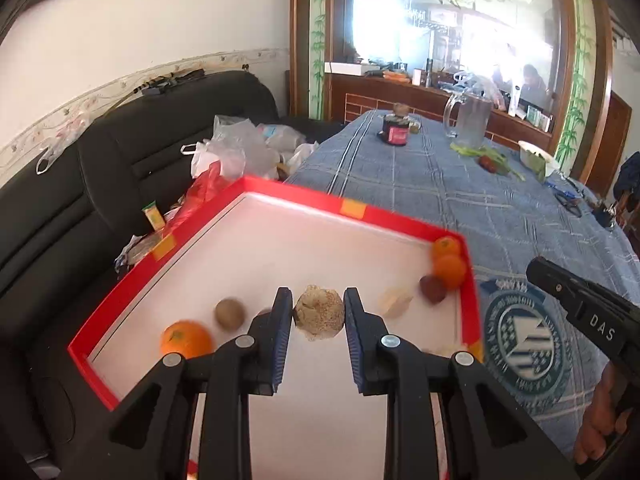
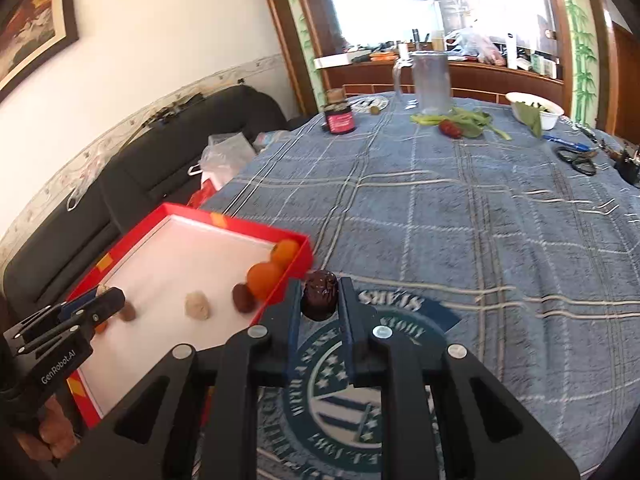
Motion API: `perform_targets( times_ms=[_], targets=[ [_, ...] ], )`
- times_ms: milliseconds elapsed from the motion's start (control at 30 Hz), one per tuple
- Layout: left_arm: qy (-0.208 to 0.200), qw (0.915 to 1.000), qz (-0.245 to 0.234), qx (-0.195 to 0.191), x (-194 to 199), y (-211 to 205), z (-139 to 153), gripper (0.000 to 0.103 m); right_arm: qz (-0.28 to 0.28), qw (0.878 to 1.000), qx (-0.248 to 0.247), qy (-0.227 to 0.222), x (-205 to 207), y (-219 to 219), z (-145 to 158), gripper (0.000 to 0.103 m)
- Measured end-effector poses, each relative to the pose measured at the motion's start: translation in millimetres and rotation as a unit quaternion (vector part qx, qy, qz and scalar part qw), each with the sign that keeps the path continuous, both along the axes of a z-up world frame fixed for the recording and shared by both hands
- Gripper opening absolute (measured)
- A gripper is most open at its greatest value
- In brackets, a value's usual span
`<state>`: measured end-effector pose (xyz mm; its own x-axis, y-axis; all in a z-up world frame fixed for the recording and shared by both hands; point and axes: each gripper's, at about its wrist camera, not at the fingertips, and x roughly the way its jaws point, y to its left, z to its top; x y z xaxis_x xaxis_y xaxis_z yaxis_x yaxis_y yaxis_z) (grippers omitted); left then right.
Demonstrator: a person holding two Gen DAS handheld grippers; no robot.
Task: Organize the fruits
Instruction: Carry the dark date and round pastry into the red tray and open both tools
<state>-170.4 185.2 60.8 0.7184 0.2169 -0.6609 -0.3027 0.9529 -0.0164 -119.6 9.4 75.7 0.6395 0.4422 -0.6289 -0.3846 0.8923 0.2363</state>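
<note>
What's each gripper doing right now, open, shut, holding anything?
Left gripper: shut on the beige netted fruit, over the red tray.
Right gripper: shut on the dark round fruit, just outside the tray.

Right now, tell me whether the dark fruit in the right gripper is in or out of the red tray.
Out: the dark fruit sits between the right gripper's jaws, beside the red tray.
</note>
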Motion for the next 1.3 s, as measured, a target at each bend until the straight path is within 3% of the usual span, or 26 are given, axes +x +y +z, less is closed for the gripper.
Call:
perform_targets(
  times_ms=[367,667,1033,1300],
  targets=[
    [0.020,0.9996,-0.018,0.007,-5,1,-11,0.025,0.050,0.999,0.011,0.002,-16,26,-4,0.020],
    [0.038,0.9991,-0.017,0.010,2,3,-20,0.025,0.101,0.995,-0.011,0.002,-16,63,-11,0.020],
    [0.055,0.9983,-0.013,0.015,6,5,-25,0.026,0.138,0.988,-0.006,0.062,-1,81,-29,0.021],
    [0.067,0.9975,-0.009,0.020,9,3,-28,0.026,0.142,0.988,0.001,0.065,0,80,-29,0.021]
  ],
)
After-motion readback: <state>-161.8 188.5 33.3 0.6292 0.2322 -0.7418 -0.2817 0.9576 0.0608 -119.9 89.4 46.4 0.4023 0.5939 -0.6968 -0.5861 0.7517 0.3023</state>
